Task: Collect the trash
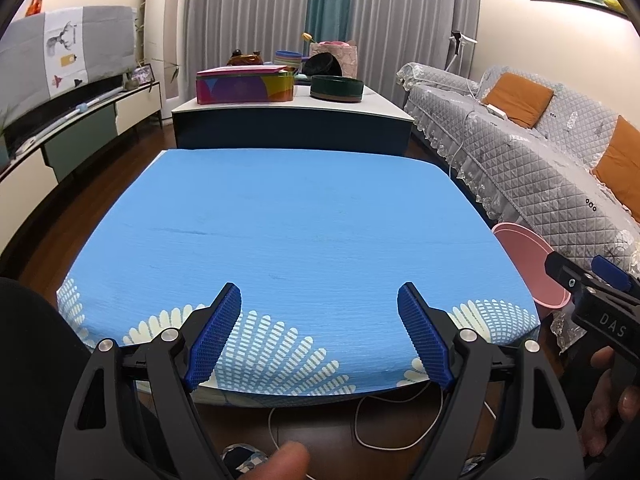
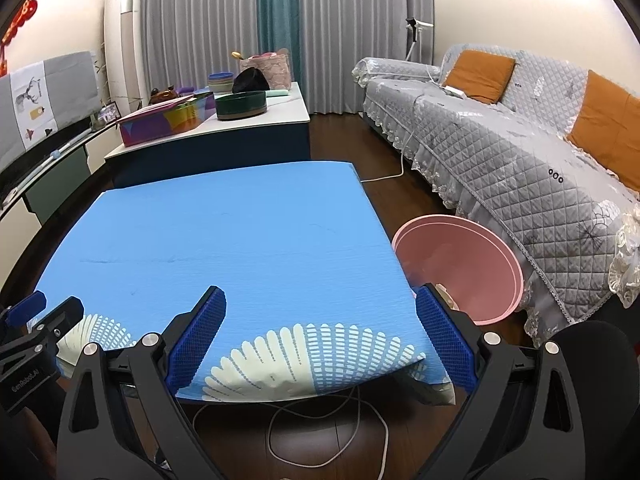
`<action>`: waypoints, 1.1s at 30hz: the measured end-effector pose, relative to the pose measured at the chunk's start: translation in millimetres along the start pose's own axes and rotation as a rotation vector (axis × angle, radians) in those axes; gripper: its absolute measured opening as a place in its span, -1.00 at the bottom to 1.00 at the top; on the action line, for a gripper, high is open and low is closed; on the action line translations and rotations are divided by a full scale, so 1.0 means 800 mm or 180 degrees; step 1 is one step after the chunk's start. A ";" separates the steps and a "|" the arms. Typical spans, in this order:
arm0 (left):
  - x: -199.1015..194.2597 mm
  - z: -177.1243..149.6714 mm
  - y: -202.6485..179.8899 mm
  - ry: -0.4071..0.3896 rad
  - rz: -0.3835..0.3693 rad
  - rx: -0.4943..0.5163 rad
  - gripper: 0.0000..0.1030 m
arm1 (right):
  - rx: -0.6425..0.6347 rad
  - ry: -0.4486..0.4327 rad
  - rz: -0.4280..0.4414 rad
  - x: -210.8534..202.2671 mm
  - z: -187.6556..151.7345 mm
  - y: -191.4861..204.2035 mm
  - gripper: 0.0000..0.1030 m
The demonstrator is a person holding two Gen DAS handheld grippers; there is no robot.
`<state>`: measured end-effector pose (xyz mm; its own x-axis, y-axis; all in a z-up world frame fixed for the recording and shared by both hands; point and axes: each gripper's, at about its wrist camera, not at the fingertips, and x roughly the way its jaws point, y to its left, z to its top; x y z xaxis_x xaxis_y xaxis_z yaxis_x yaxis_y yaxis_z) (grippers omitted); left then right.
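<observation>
A low table under a blue cloth [image 1: 296, 232] with white fan patterns fills both views [image 2: 240, 232]; I see no trash on it. A pink bin [image 2: 464, 268] stands on the floor at the table's right side, between table and sofa; its rim shows in the left wrist view [image 1: 528, 256]. Pale scraps lie inside it. My left gripper [image 1: 320, 332] is open and empty over the table's near edge. My right gripper [image 2: 320, 332] is open and empty over the near right corner, and shows at the right of the left wrist view [image 1: 592, 280].
A grey quilted sofa [image 2: 500, 148] with orange cushions runs along the right. A second table [image 1: 292, 116] behind holds a colourful box [image 1: 244, 86], a dark green bowl [image 1: 336, 88] and bags. A TV stand [image 1: 80, 128] lines the left wall. White cables [image 2: 320, 432] lie on the floor under the near edge.
</observation>
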<state>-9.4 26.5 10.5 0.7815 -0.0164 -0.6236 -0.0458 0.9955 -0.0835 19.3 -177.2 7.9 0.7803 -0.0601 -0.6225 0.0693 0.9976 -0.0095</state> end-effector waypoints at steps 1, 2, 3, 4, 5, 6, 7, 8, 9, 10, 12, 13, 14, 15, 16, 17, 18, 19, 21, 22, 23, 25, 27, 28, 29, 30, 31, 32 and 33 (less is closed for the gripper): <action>0.001 0.000 -0.001 0.0006 -0.0003 -0.0001 0.52 | 0.0003 0.0000 0.0001 0.001 0.001 -0.002 0.83; 0.002 0.000 -0.002 0.0014 -0.0003 0.0001 0.52 | 0.0001 0.0004 0.0006 0.002 0.001 -0.002 0.83; 0.003 0.000 -0.003 0.0019 -0.0004 0.0004 0.52 | -0.0001 0.0006 0.0006 0.002 0.001 -0.002 0.83; 0.003 0.000 -0.004 0.0019 -0.0005 0.0004 0.52 | -0.0003 0.0007 0.0008 0.002 0.001 -0.003 0.83; 0.003 0.000 -0.005 0.0019 -0.0004 0.0004 0.52 | -0.0001 0.0003 0.0007 0.002 0.001 -0.003 0.83; 0.003 0.000 -0.005 0.0019 -0.0002 0.0003 0.52 | 0.0002 -0.0001 0.0008 0.002 0.001 -0.003 0.83; 0.004 0.000 -0.005 0.0020 -0.0001 0.0003 0.52 | 0.0003 -0.0013 0.0010 0.002 0.002 -0.003 0.83; 0.004 0.000 -0.005 0.0021 -0.0002 0.0004 0.52 | 0.0001 -0.0018 0.0010 0.001 0.002 -0.001 0.83; 0.004 0.000 -0.005 0.0023 0.0000 0.0005 0.52 | -0.0002 -0.0023 0.0010 0.002 0.002 -0.001 0.83; 0.004 0.000 -0.006 0.0025 0.0001 0.0005 0.52 | -0.0005 -0.0028 0.0010 0.002 0.002 -0.001 0.83; 0.004 0.000 -0.007 0.0031 0.0002 0.0010 0.52 | -0.0010 -0.0027 0.0014 0.003 0.002 0.000 0.83; 0.005 0.001 -0.008 0.0032 0.0004 0.0011 0.52 | -0.0012 -0.0025 0.0014 0.004 0.002 0.000 0.83; 0.006 0.001 -0.009 0.0032 0.0005 0.0013 0.52 | -0.0010 -0.0026 0.0016 0.004 0.002 0.000 0.83; 0.006 0.001 -0.010 0.0033 0.0005 0.0018 0.52 | -0.0010 -0.0024 0.0017 0.005 0.002 0.000 0.83; 0.006 0.001 -0.010 0.0034 0.0005 0.0019 0.52 | -0.0010 -0.0024 0.0014 0.004 0.002 0.000 0.83; 0.006 0.001 -0.011 0.0035 0.0004 0.0020 0.52 | -0.0011 -0.0026 0.0013 0.004 0.003 0.000 0.83; 0.007 0.001 -0.011 0.0036 0.0003 0.0019 0.52 | -0.0014 -0.0025 0.0014 0.005 0.002 0.000 0.83; 0.007 0.001 -0.011 0.0036 0.0005 0.0017 0.52 | -0.0016 -0.0026 0.0014 0.005 0.002 0.001 0.83; 0.007 0.000 -0.012 0.0040 0.0005 0.0018 0.52 | -0.0025 -0.0028 0.0010 0.005 0.002 0.003 0.83; 0.007 0.000 -0.011 0.0045 0.0001 0.0018 0.52 | -0.0030 -0.0029 0.0009 0.006 0.002 0.004 0.83; 0.009 0.000 -0.011 0.0053 -0.0002 0.0019 0.52 | -0.0035 -0.0029 0.0010 0.006 0.002 0.005 0.83; 0.010 0.000 -0.012 0.0060 -0.0004 0.0020 0.52 | -0.0032 -0.0022 0.0008 0.007 0.001 0.004 0.83; 0.010 -0.001 -0.012 0.0058 -0.0004 0.0019 0.52 | -0.0030 -0.0027 0.0008 0.007 0.001 0.004 0.83; 0.011 -0.001 -0.012 0.0061 -0.0006 0.0020 0.52 | -0.0031 -0.0027 0.0009 0.007 0.001 0.004 0.83; 0.011 -0.001 -0.012 0.0062 -0.0006 0.0022 0.52 | -0.0031 -0.0027 0.0009 0.007 0.001 0.004 0.83; 0.011 -0.001 -0.012 0.0061 -0.0006 0.0021 0.52 | -0.0033 -0.0026 0.0008 0.007 0.001 0.004 0.83; 0.011 -0.001 -0.012 0.0058 -0.0007 0.0021 0.52 | -0.0034 -0.0024 0.0007 0.007 0.001 0.004 0.83; 0.010 -0.001 -0.012 0.0058 -0.0005 0.0022 0.52 | -0.0033 -0.0024 0.0010 0.007 0.001 0.004 0.83; 0.011 -0.001 -0.012 0.0060 -0.0006 0.0024 0.52 | -0.0035 -0.0022 0.0008 0.007 0.001 0.004 0.83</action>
<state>-2.7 16.4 5.3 0.7698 -0.0200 -0.6380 -0.0396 0.9961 -0.0790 24.4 -174.5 5.0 0.7848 -0.0577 -0.6171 0.0605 0.9980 -0.0163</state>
